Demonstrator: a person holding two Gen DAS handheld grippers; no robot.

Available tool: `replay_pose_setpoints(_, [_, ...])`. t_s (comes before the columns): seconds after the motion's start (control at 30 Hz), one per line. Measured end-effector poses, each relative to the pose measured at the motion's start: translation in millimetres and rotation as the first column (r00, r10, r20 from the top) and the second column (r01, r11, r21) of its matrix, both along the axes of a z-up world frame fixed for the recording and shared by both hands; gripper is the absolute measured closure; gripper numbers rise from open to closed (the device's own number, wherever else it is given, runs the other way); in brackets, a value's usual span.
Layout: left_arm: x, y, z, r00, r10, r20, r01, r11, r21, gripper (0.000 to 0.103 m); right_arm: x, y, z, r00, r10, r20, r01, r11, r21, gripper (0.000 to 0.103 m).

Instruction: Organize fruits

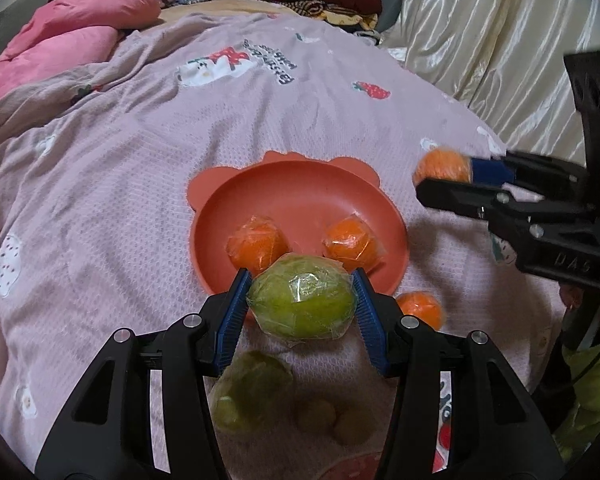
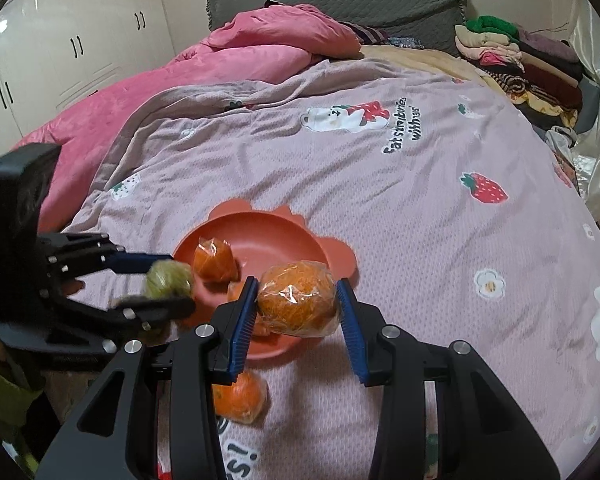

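A wrapped green fruit point(image 1: 302, 300) was held clamped in the left gripper point(image 1: 302, 294) and a wrapped orange point(image 2: 298, 300) in the right gripper point(image 2: 298, 300), both over the near rim of the red plate point(image 1: 300, 184), presumably for sorting.

Left claw point(image 1: 302, 300) angled downward, blue pads clamped on a wrapped green fruit point(image 1: 302, 300). Right claw point(image 2: 298, 300) likewise grips a wrapped orange point(image 2: 298, 300).

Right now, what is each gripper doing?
Left gripper: shut on the wrapped green fruit.
Right gripper: shut on a wrapped orange.
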State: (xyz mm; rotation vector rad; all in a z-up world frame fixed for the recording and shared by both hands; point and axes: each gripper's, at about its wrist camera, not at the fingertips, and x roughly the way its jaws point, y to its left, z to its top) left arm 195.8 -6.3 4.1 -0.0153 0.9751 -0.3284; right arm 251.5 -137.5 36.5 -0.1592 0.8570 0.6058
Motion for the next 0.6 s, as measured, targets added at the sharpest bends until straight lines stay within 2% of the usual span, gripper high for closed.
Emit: replay_pose_setpoints(0.6, [8.3,-0.9,-6.6,1.0,-0.014,0.001,0.014,1.0,-0.006,0.06,32.4,33.6,-22.4,0.998,0.042,-0.047,-0.042,0.999,-0.002,0.064])
